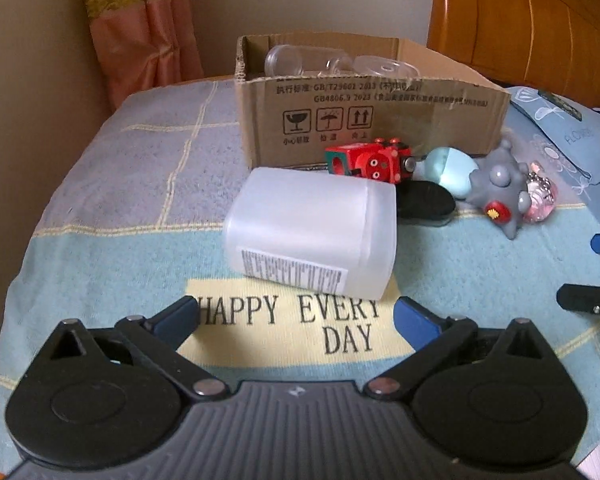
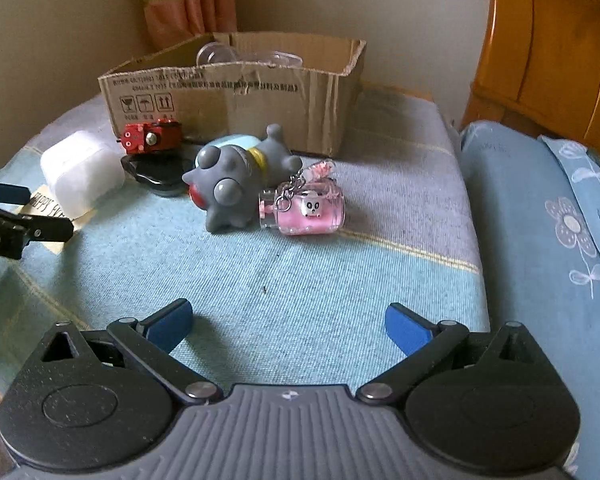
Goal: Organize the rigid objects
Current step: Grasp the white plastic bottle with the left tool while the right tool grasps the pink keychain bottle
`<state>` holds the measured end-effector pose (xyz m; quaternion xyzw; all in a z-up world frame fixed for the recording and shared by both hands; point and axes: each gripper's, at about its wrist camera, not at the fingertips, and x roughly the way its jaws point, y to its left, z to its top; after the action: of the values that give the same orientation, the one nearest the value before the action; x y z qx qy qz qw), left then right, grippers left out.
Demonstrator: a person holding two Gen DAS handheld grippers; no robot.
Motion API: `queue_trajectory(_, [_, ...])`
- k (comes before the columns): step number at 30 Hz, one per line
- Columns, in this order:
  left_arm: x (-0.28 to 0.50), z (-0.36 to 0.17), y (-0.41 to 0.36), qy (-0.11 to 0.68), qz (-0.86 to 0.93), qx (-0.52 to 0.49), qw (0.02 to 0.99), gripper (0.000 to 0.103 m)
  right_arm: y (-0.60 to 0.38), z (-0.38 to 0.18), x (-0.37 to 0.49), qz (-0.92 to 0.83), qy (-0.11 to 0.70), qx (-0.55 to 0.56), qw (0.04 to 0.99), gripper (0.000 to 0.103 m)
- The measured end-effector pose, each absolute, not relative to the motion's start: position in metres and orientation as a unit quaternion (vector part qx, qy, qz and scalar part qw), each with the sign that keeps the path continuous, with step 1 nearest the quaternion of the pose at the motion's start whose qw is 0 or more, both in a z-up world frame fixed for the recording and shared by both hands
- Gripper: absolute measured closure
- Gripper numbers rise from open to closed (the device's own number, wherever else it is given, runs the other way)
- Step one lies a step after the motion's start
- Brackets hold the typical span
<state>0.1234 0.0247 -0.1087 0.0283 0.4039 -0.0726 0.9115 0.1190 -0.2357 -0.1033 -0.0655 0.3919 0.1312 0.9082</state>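
A frosted white plastic jar [image 1: 312, 232] lies on its side just beyond my open, empty left gripper [image 1: 296, 316]; it also shows in the right wrist view [image 2: 80, 172]. Behind it lie a red toy block [image 1: 370, 160], a black lid [image 1: 424, 200], a grey horned toy figure [image 1: 496, 188] and a pink keychain bottle [image 1: 542, 192]. In the right wrist view, my open, empty right gripper [image 2: 288, 320] is well short of the grey figure [image 2: 236, 184] and the pink bottle [image 2: 308, 212]. A cardboard box [image 1: 364, 116] holding clear plastic items stands behind.
The towel-covered surface [image 2: 300, 272] drops off at its left and right edges. A blue pillow [image 2: 540, 216] and a wooden headboard [image 2: 548, 40] are to the right. A curtain [image 1: 140, 20] hangs behind. The left gripper's fingers [image 2: 16, 216] show at the right view's left edge.
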Motion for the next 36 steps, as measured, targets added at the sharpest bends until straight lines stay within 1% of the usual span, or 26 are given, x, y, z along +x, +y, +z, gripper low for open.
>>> queue_trajectory(20, [0.147,-0.113,0.019,0.403,-0.065,0.023,0.912,0.000,-0.244,-0.108,0.170,0.113,0.370,-0.055,0.921,0.000])
queue_trajectory(36, [0.153,-0.114,0.018,0.402,-0.074,0.027,0.912,0.000,-0.262,-0.112,0.169,0.086,0.363,-0.044,0.927,0.000])
